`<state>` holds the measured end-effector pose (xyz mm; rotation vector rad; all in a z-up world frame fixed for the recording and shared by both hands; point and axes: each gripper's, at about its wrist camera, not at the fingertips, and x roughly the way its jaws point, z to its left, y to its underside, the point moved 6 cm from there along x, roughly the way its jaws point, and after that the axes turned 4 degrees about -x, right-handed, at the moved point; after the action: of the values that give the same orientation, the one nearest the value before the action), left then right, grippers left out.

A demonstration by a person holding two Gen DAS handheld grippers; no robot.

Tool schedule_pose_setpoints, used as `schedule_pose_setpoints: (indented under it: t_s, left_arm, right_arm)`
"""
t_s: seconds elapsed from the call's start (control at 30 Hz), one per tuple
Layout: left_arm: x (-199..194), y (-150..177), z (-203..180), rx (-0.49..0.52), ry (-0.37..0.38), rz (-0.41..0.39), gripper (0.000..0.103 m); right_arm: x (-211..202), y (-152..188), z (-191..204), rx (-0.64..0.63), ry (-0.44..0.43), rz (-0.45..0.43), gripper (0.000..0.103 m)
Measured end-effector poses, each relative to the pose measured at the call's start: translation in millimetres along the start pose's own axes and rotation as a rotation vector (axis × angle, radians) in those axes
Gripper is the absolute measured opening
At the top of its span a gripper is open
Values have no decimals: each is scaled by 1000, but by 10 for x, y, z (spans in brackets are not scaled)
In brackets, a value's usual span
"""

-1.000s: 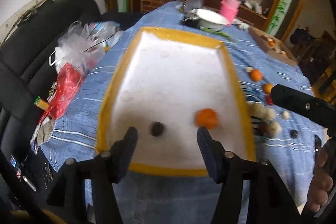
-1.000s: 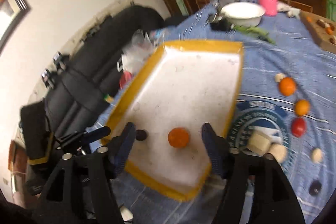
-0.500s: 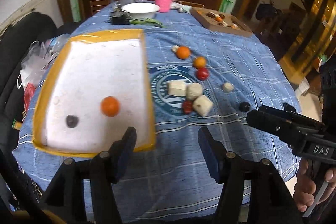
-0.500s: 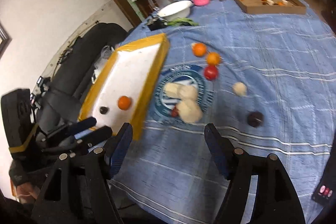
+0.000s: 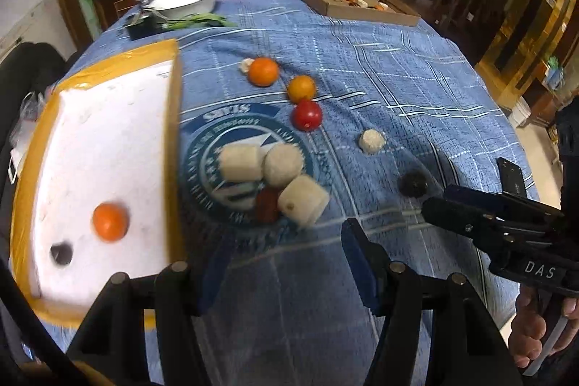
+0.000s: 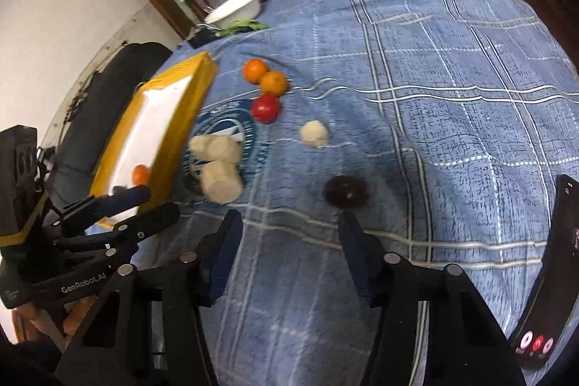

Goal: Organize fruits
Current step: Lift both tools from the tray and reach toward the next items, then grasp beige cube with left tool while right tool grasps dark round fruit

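Right gripper (image 6: pixel 287 254), jaws spread and empty, is pointing at the dark fruit (image 6: pixel 345 191) just above centre frame, nearer than the left.

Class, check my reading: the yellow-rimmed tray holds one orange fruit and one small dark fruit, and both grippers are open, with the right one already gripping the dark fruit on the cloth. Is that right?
Not quite. The right gripper grips nothing: in the right wrist view the dark fruit on the cloth lies just ahead of its open fingers. The rest stands: the tray holds an orange fruit and a small dark fruit, and the left gripper is open.
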<state>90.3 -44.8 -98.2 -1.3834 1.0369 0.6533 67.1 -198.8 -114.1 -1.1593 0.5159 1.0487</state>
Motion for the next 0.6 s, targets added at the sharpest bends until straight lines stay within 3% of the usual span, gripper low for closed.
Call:
schedule_pose_setpoints:
  t_s: [0.13,0.2,0.43,0.6]
  left_arm:
    - [229,-92,-79,43,-2,33,64]
    - [307,-100,-111,53,9,52,62]
    - [352,-80,-153,77,-13,44,39]
    - [337,-76,-108,59,19,54,39]
  right_arm:
    - [147,-70,-175,15,87,7,52]
    - [223,-76,-236,33,84,20,50]
    - [298,-61,-244,15,95,29,40]
    - [248,-77,-266,25,106,10,36]
